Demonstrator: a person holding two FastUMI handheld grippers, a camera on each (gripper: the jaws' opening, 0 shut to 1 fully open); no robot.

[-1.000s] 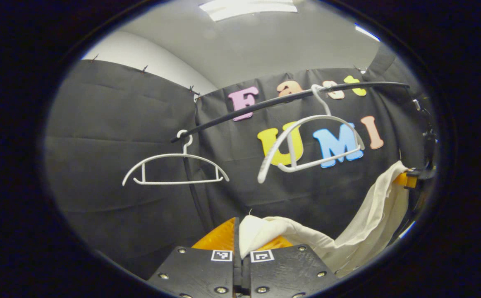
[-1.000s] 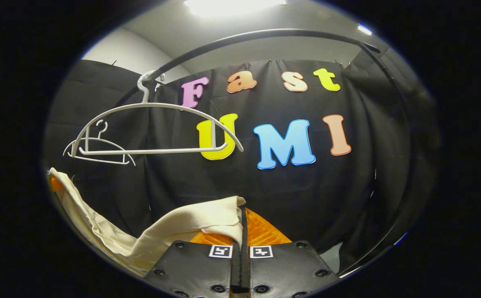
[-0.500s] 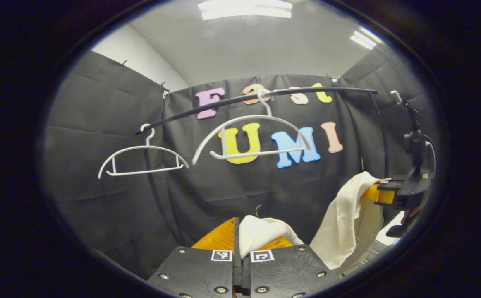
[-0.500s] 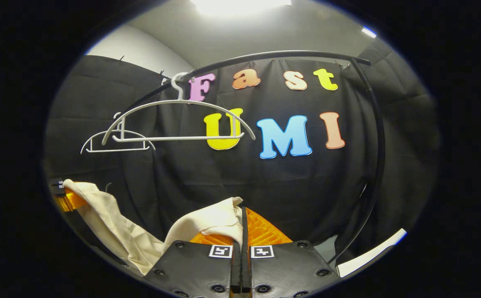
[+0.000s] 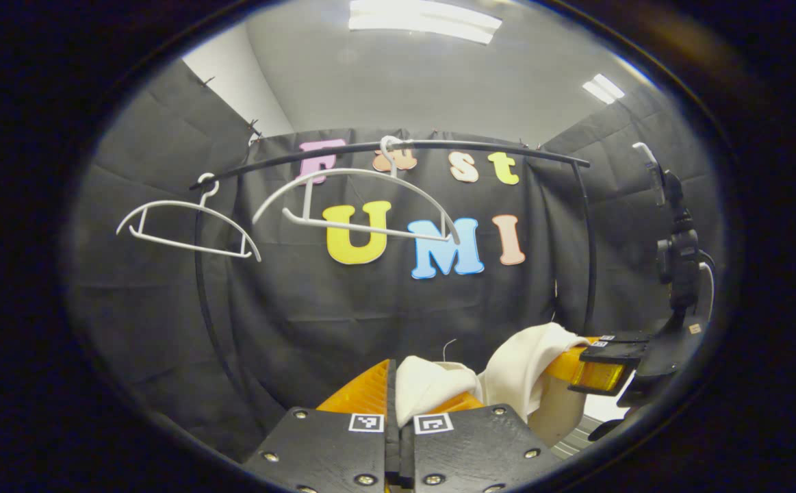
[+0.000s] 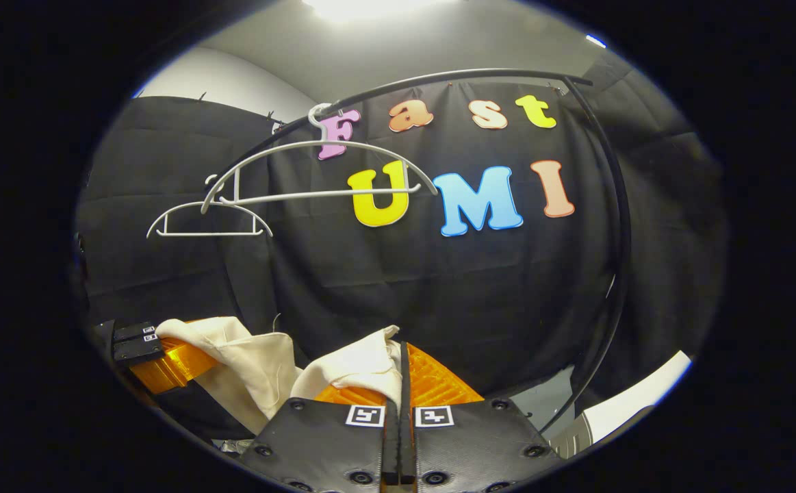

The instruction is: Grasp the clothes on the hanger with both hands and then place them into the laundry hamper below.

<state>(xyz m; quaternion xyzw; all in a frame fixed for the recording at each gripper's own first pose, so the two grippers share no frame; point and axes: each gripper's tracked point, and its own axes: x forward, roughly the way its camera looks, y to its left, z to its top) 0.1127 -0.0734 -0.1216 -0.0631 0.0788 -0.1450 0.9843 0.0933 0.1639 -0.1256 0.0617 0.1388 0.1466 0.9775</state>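
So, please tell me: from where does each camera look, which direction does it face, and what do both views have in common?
Left gripper view: rides on the left gripper, facing the rail and wall; its own fingers pinch the cream garment; the right gripper appears at right.
Right gripper view: rides on the right gripper, facing the same rail; its own fingers pinch the cloth; the left gripper shows low at left.
Shared: both bare white hangers, the rail, the garment.

Black rail (image 5: 480,145), two bare white hangers (image 5: 363,198) hooked over it.
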